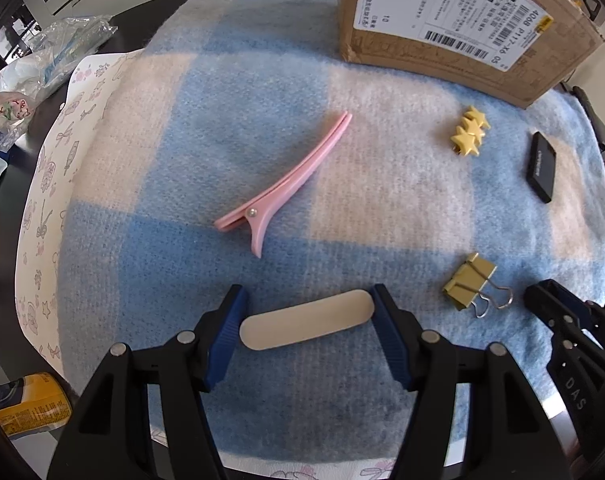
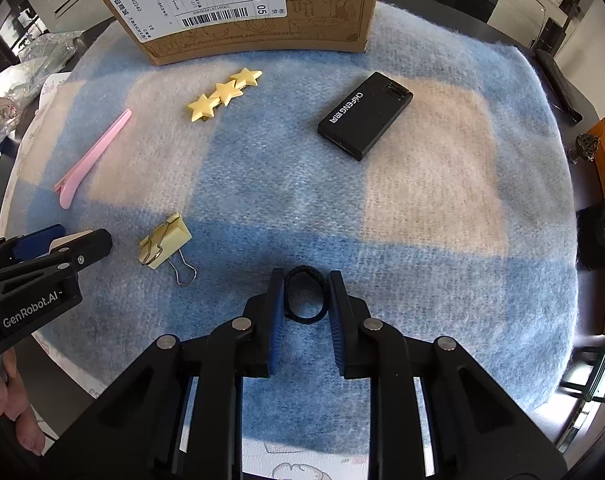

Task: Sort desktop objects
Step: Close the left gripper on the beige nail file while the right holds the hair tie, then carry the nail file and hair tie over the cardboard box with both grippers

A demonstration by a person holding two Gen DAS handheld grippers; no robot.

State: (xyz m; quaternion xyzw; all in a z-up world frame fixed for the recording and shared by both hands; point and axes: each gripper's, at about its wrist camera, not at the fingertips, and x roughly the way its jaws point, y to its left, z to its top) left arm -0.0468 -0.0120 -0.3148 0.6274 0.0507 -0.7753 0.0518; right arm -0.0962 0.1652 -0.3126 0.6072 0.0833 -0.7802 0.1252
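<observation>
- Bottom centre of left view: left hand-held gripper (image 1: 305, 322) is clamping the cream oval piece (image 1: 305, 322) endwise.
- Bottom centre of right view: right hand-held gripper (image 2: 305, 300) is bracketing black hair tie (image 2: 305, 295); contact unclear.
- Mid-frame: pink hair clip (image 1: 280, 188) is lying on checked blanket (image 1: 382, 200).

blanket centre (image 2: 286, 184) open | cardboard box (image 2: 262, 12) blocks far edge | binder clip (image 2: 166, 246) between grippers
</observation>
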